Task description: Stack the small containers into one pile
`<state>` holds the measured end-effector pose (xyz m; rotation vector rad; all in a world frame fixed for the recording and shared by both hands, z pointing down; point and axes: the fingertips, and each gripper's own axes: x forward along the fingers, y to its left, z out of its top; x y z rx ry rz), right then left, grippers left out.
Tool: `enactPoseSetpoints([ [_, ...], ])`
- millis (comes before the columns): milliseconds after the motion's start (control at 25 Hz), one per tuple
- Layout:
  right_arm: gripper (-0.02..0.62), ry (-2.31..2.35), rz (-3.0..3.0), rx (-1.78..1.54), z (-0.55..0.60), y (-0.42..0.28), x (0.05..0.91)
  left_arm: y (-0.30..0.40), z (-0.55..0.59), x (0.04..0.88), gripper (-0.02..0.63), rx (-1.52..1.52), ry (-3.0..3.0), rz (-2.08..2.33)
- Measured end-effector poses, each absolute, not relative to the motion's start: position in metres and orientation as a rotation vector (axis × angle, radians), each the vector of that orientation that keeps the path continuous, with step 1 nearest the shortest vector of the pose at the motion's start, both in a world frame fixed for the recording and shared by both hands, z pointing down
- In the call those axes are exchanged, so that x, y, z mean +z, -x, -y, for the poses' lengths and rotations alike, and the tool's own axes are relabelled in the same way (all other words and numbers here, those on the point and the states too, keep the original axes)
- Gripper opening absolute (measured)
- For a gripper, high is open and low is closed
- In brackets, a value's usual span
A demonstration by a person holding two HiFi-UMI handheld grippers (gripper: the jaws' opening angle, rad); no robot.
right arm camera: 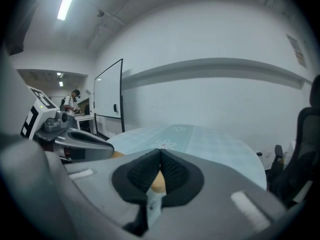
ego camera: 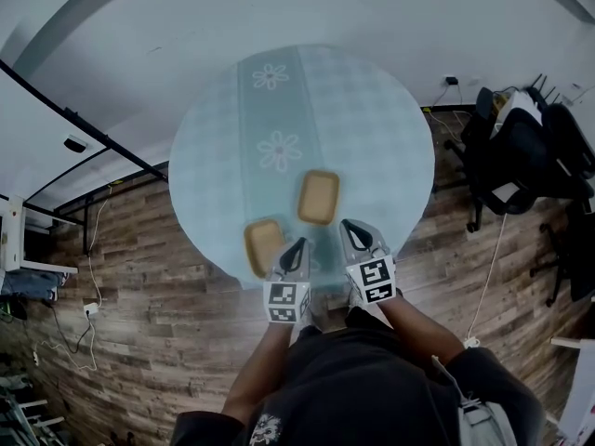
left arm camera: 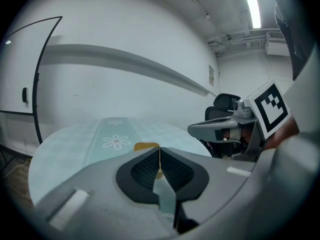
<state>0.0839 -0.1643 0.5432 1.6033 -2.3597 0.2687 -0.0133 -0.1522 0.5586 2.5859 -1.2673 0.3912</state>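
Two small tan containers lie on the round table [ego camera: 372, 110], which has a pale teal cloth. One container [ego camera: 318, 197] sits near the middle, the other [ego camera: 263, 245] by the near edge, apart from it. My left gripper [ego camera: 297, 245] is shut and empty, just right of the near container. My right gripper [ego camera: 345, 223] is also shut and empty, just below and right of the middle container. In the left gripper view the shut left gripper [left arm camera: 159, 151] has a container [left arm camera: 146, 146] beyond its tips. In the right gripper view a container [right arm camera: 158, 181] shows behind the shut right gripper [right arm camera: 160, 154].
Black office chairs [ego camera: 521, 147] stand right of the table on the wooden floor [ego camera: 139, 277]. A whiteboard [right arm camera: 109, 101] stands by the far wall. White furniture [ego camera: 19, 240] is at the far left. Each gripper sees the other beside it.
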Motion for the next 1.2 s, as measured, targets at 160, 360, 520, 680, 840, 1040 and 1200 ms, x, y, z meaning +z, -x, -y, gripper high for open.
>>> enactPoseSetpoints([
  [160,0.002,-1.457,2.419,0.203,0.165,-0.075,0.549,0.004,0.154,0.569,0.006,0.437,-2.572,1.303],
  [360,0.005,-1.265,2.445,0.203,0.171,-0.057,0.565,0.005,0.156,0.577,0.006,0.45,-2.519,1.362],
  [520,0.059,-1.129,2.424,0.206,0.17,-0.047,0.583,0.012,0.156,0.576,0.006,0.433,-2.487,1.424],
  [680,0.104,-1.019,2.375,0.18,0.174,-0.034,0.596,0.024,0.159,0.576,0.006,0.434,-2.457,1.482],
  [840,0.131,-0.885,2.277,0.125,0.18,-0.026,0.619,0.032,0.164,0.572,0.006,0.431,-2.44,1.51],
  [1040,0.134,-0.741,2.143,0.084,0.183,-0.02,0.65,0.044,0.172,0.564,0.006,0.433,-2.44,1.54],
  [1200,0.133,-0.697,2.081,0.089,0.189,-0.017,0.666,0.057,0.182,0.557,0.006,0.43,-2.432,1.565],
])
